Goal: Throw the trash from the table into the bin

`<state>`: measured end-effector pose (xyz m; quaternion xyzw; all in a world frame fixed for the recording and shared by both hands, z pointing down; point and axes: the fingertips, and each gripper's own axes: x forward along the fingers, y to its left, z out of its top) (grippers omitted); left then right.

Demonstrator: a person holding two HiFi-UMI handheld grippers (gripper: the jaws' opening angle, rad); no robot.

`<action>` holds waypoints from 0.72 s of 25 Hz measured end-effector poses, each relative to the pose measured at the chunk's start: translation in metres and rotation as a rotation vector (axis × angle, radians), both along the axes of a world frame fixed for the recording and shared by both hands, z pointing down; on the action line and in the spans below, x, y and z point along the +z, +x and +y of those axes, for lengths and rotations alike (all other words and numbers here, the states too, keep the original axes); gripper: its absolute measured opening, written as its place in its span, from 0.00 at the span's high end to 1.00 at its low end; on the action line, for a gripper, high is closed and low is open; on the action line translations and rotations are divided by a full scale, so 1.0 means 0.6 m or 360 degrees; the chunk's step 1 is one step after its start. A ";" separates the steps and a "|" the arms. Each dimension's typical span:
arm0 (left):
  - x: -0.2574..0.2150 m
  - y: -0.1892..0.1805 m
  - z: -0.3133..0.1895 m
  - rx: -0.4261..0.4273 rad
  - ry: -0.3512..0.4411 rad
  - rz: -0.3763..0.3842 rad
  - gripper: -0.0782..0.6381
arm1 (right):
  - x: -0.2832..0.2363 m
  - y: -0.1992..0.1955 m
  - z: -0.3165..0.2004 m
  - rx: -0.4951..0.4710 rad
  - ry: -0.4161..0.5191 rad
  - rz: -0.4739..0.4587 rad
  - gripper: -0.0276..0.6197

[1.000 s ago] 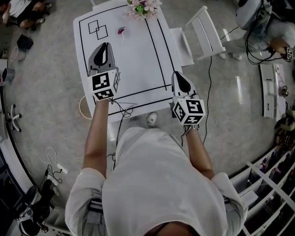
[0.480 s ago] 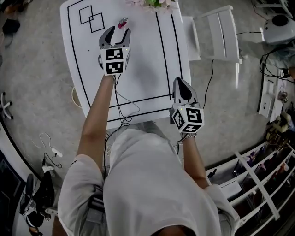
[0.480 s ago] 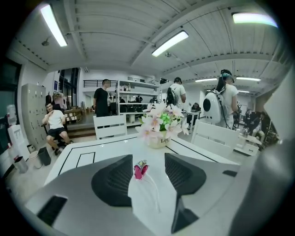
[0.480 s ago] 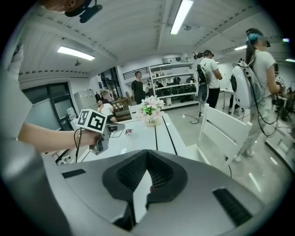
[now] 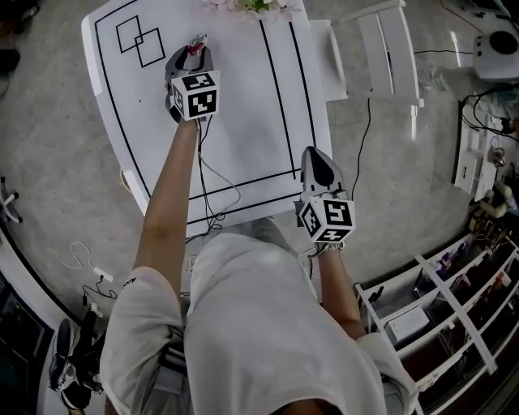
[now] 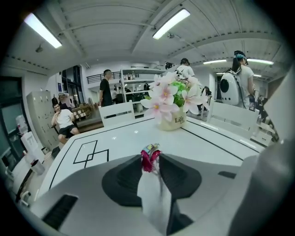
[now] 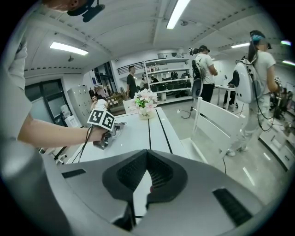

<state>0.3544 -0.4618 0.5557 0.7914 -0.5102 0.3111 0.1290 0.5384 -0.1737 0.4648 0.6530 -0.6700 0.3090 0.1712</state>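
A small crumpled wrapper (image 5: 197, 40), pink and silver, sits on the white table (image 5: 243, 105) near its far edge. In the left gripper view the wrapper (image 6: 150, 158) stands between the two jaw tips, and both tips touch its sides. My left gripper (image 5: 193, 50) has just been closing and is shut on it. From the right gripper view the left gripper (image 7: 119, 126) shows with its marker cube, low over the table. My right gripper (image 5: 317, 156) hovers at the table's near right edge, jaws shut with nothing between them.
A pot of pink flowers (image 5: 253, 6) stands at the far table edge, just beyond the wrapper. A white chair (image 5: 381, 49) is to the right of the table. Cables trail over the near edge. People stand and sit around the room (image 6: 107, 87).
My left gripper has travelled from the table's near left to the wrapper at the far side, opened on the way, then narrowed around it. The right gripper has sunk slightly near the front edge.
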 end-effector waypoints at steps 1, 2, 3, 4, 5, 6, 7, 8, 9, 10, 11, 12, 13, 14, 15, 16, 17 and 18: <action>-0.003 -0.003 0.002 -0.0009 0.0014 -0.0009 0.75 | -0.002 0.000 0.003 0.0001 0.0002 -0.0003 0.95; -0.008 -0.005 0.005 -0.0010 0.0025 -0.0010 0.77 | -0.005 0.000 0.005 0.0000 0.0007 -0.0005 0.95; -0.013 -0.006 0.008 -0.0006 0.0035 -0.0004 0.77 | -0.008 -0.001 0.006 -0.0003 0.0014 -0.0007 0.95; -0.021 -0.006 0.011 -0.0001 0.0047 0.0006 0.78 | -0.011 -0.001 0.007 -0.0007 0.0023 -0.0008 0.95; -0.029 -0.006 0.015 0.0003 0.0063 0.0018 0.78 | -0.014 -0.002 0.008 -0.0013 0.0034 -0.0007 0.95; -0.040 -0.008 0.020 0.0006 0.0084 0.0032 0.79 | -0.017 -0.004 0.010 -0.0022 0.0046 -0.0006 0.95; -0.052 -0.010 0.026 0.0007 0.0106 0.0045 0.79 | -0.021 -0.006 0.013 -0.0031 0.0060 -0.0005 0.95; -0.065 -0.013 0.034 0.0007 0.0128 0.0059 0.80 | -0.026 -0.009 0.017 -0.0041 0.0075 -0.0006 0.95; -0.081 -0.016 0.043 0.0007 0.0152 0.0073 0.80 | -0.032 -0.012 0.021 -0.0052 0.0093 -0.0008 0.95; -0.099 -0.020 0.054 0.0005 0.0180 0.0087 0.80 | -0.038 -0.015 0.025 -0.0064 0.0113 -0.0011 0.95; -0.118 -0.023 0.066 0.0001 0.0209 0.0104 0.80 | -0.044 -0.018 0.030 -0.0078 0.0133 -0.0013 0.95; -0.137 -0.027 0.081 -0.0004 0.0240 0.0124 0.80 | -0.050 -0.022 0.037 -0.0095 0.0153 -0.0013 0.95; -0.157 -0.032 0.096 -0.0015 0.0271 0.0149 0.80 | -0.056 -0.026 0.044 -0.0114 0.0173 -0.0012 0.95; -0.177 -0.039 0.113 -0.0032 0.0304 0.0174 0.80 | -0.063 -0.030 0.052 -0.0136 0.0193 -0.0012 0.95; -0.198 -0.048 0.130 -0.0052 0.0339 0.0193 0.80 | -0.069 -0.035 0.061 -0.0157 0.0213 -0.0014 0.95; -0.219 -0.059 0.149 -0.0074 0.0373 0.0209 0.80 | -0.075 -0.039 0.071 -0.0178 0.0232 -0.0018 0.95; -0.241 -0.071 0.167 -0.0098 0.0407 0.0224 0.80 | -0.082 -0.044 0.081 -0.0197 0.0252 -0.0021 0.95; -0.263 -0.083 0.187 -0.0122 0.0440 0.0240 0.80 | -0.089 -0.048 0.091 -0.0216 0.0273 -0.0025 0.95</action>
